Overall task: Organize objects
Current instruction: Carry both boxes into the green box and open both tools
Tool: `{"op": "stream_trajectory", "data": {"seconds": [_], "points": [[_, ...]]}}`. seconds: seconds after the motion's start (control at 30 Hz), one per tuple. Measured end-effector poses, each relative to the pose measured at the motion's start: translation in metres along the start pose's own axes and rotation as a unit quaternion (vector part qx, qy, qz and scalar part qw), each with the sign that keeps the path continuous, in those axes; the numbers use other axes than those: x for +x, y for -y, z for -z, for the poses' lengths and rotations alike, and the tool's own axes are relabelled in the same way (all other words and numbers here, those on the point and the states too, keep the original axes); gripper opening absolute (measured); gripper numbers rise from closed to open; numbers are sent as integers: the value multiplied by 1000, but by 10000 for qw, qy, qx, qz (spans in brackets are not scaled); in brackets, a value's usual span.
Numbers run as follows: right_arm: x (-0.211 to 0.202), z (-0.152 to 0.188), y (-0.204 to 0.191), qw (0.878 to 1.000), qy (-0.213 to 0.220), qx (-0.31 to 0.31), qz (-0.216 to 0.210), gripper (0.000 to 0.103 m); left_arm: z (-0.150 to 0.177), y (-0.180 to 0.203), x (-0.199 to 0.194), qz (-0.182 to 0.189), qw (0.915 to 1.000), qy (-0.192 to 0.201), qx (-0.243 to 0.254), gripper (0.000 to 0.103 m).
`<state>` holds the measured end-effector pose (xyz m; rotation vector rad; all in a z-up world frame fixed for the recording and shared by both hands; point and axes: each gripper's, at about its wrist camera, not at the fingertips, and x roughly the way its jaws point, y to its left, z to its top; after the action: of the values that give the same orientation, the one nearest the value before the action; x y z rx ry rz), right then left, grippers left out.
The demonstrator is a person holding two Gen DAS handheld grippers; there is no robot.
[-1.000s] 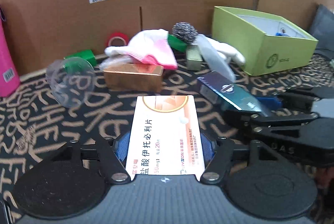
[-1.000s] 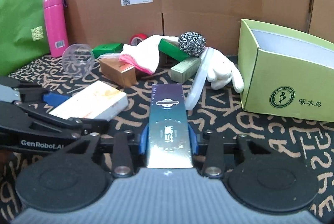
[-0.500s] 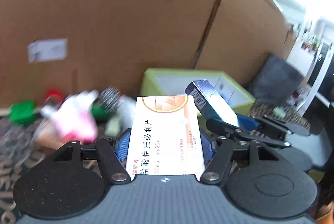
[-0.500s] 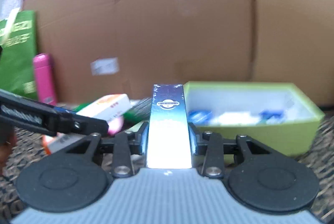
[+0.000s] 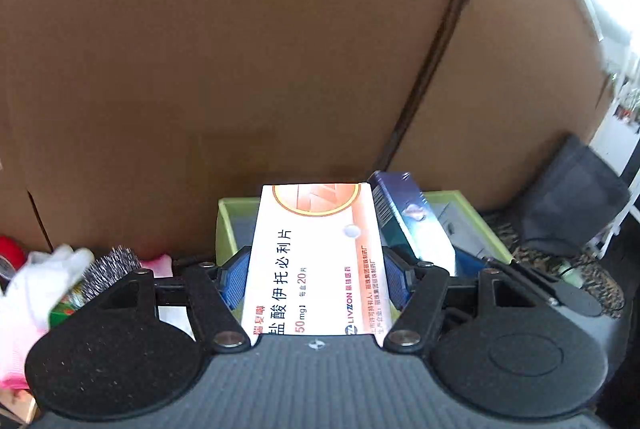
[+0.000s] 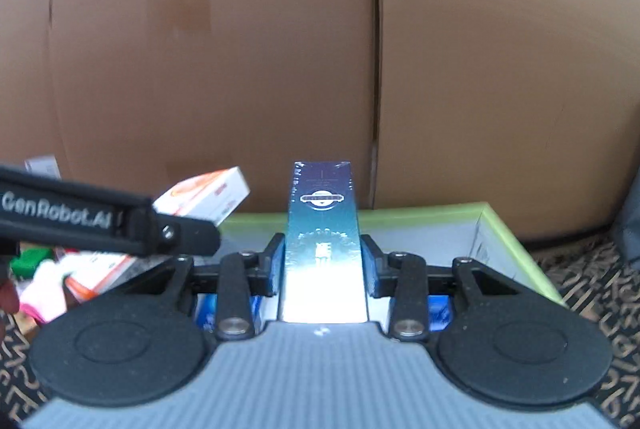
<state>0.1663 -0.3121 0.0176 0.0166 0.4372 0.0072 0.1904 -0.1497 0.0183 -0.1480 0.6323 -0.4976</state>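
Observation:
My left gripper (image 5: 316,275) is shut on a white and orange medicine box (image 5: 316,253), held flat in the air over the open lime-green box (image 5: 226,225). My right gripper (image 6: 323,265) is shut on a long dark blue box (image 6: 323,221), also above the lime-green box (image 6: 504,229). In the left wrist view the dark blue box (image 5: 408,217) hangs just right of the medicine box. In the right wrist view the medicine box (image 6: 204,197) and the left gripper's arm sit to the left. Small blue and white items lie inside the green box.
A tall cardboard wall (image 5: 240,49) stands right behind the green box. Left of it lie a white and pink glove (image 5: 36,281), a steel scourer (image 5: 108,267) and a small green box (image 6: 28,257). A dark bag (image 5: 572,197) sits at the right on the patterned cloth (image 6: 592,269).
Both grippers have risen off the cloth and swung right with their boxes, from in front of the clutter to over the green box. Neither grip has changed.

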Motion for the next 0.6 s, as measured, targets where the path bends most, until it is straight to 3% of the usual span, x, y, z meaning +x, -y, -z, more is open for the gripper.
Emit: {"op": "stream_trajectory", "data": {"seconds": [0.17,0.37,0.5,0.57,0.6], "points": [[13,6,-2,9999,-90,-70,-51,38,2,1,13,-243,9995,53,169,68],[13,10,-7,9998,-6,-125,-147,38,-1,7,13,55,10000,-1,38,69],[24,8,-2,10000,18,-78,-22,38,-2,20,15,-159,9991,174,360,69],[32,12,11,9998,-170,-108,-35,38,-5,15,22,-131,9996,173,190,74],[38,15,12,9993,-345,-132,-106,41,-6,12,24,-113,9998,131,94,86]]}}
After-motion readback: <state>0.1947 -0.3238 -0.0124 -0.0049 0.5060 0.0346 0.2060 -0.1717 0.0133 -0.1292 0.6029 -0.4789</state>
